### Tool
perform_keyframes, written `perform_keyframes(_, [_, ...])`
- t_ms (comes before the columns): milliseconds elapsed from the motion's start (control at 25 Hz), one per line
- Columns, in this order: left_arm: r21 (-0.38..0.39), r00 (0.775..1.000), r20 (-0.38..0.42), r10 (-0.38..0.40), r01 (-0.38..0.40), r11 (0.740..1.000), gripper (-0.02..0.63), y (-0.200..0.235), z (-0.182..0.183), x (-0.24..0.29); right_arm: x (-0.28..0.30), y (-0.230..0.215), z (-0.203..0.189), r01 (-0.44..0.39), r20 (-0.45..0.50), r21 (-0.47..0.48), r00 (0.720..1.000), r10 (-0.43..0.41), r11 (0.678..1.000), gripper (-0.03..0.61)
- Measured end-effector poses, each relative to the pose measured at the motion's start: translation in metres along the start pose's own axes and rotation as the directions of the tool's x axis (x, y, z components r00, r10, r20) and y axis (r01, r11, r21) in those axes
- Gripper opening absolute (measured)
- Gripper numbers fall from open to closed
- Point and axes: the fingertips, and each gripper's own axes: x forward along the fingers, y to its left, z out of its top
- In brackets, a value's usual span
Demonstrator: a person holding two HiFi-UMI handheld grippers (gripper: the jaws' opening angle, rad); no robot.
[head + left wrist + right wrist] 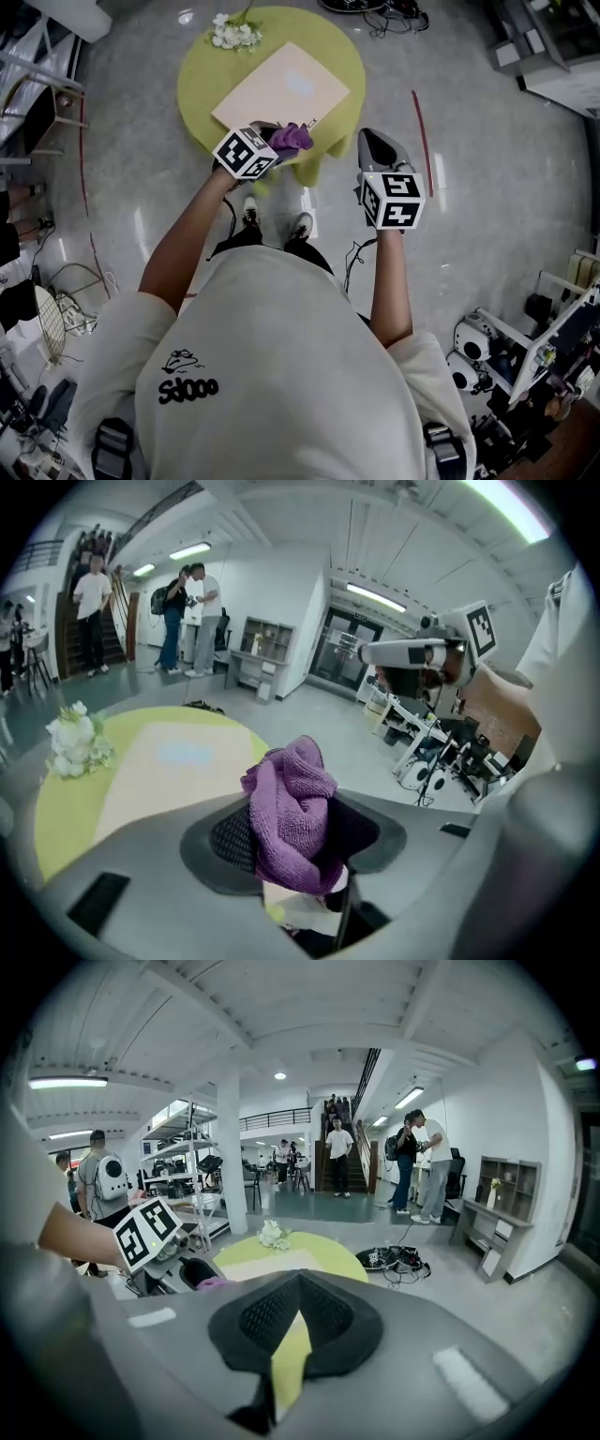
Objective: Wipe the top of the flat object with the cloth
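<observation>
While the round counter point(202, 89) under its soft lime cover carries the flat, pale, rectangular board point(281, 89), wiping looks not yet begun (an approach step, I judge). Next, the fuzzy purple cloth point(291, 808), bunched and clamped in the fingers of the left gripper point(295, 832) over the counter's near edge, must press onto the board. The right gripper point(292, 1321) hovers empty, its 2 fingers together.
</observation>
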Motion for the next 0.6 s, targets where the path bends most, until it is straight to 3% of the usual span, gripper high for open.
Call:
perform_keyframes(120, [0.014, 0.991, 0.101, 0.085, -0.087, 0.996, 0.195, 0.025, 0.034, -0.024, 0.005, -0.002, 0.021, 0.002, 0.031, -0.024, 1.0, -0.002, 1.0, 0.009])
perform_keyframes(280, [0.009, 0.957, 0.229, 0.179, -0.186, 0.982, 0.195, 0.049, 0.071, -0.062, 0.009, 0.0, 0.05, 0.0, 0.073, -0.057, 0.997, 0.004, 0.998, 0.009])
perform_keyframes(600, [0.045, 0.841, 0.427, 0.331, -0.386, 0.921, 0.195, 0.066, 0.136, -0.147, 0.002, 0.01, 0.119, -0.017, 0.189, -0.134, 0.981, 0.043, 0.991, 0.009])
